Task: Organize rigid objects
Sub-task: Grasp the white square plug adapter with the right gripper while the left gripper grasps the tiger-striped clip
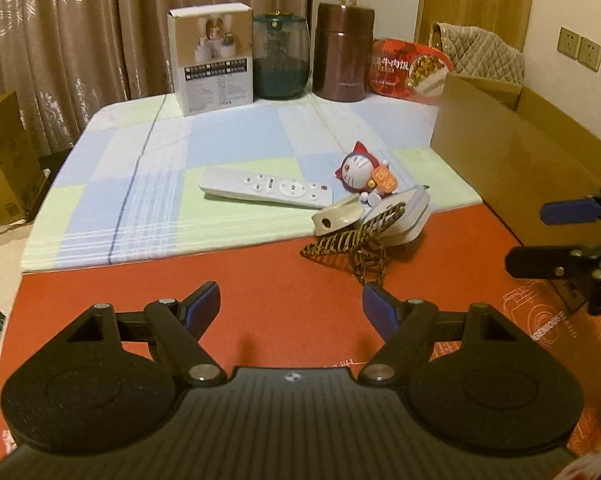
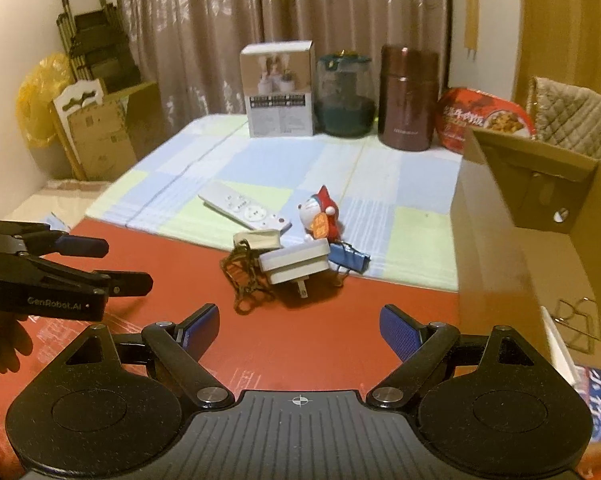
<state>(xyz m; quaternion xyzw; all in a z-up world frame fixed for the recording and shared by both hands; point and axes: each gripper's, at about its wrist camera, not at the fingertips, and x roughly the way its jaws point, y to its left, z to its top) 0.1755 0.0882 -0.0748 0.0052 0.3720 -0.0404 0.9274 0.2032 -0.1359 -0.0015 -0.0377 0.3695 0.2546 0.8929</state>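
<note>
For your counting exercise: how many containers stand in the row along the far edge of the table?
4. From left to right: a white box, a green glass jar, a brown flask and a red food bowl, part hidden behind the cardboard box.

"GenRobot.AI" in pale letters on side of left gripper [image 2: 126, 266]. Red mat [image 1: 540, 320] has pale print, part reads "GENMOUSE". Chinese print on red food bowl [image 2: 485, 121] & white box [image 2: 277, 90], too blurry to read.
</note>
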